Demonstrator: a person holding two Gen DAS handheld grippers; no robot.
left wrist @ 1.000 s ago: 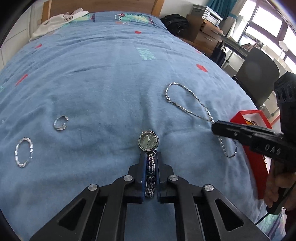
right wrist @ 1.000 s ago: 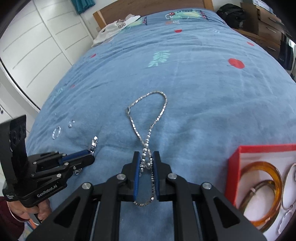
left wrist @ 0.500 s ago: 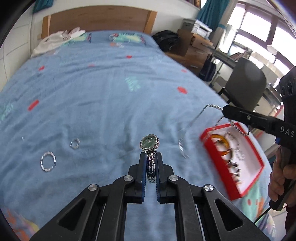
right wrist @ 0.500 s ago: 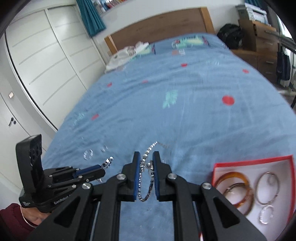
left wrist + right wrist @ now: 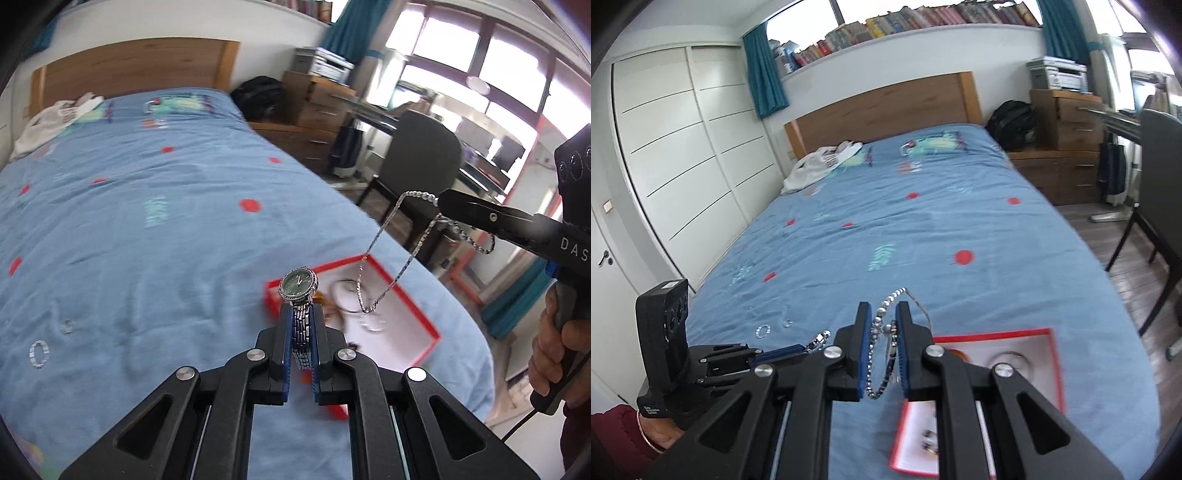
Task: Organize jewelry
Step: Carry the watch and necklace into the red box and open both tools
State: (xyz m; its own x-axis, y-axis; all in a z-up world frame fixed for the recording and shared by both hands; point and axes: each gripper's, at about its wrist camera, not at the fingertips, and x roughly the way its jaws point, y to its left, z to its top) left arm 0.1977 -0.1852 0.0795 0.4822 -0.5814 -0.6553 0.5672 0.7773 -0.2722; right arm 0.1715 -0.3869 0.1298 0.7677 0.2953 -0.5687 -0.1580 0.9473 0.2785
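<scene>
1. Two grips loaded: our left gripper (image 5: 302, 314) is clamped narrow on the watch (image 5: 298, 286) by its band; our right gripper (image 5: 882, 325) pinches the necklace (image 5: 882, 354), chain dangling.
2. Step: carrying both to the red tray (image 5: 413, 299), just beyond the watch. Next we'd lower over it & release w/o tangling.
3. Farther: left view alone shows tray contents clearly; loose rings (image 5: 762, 329) lie on the bed (image 5: 923, 236).
</scene>
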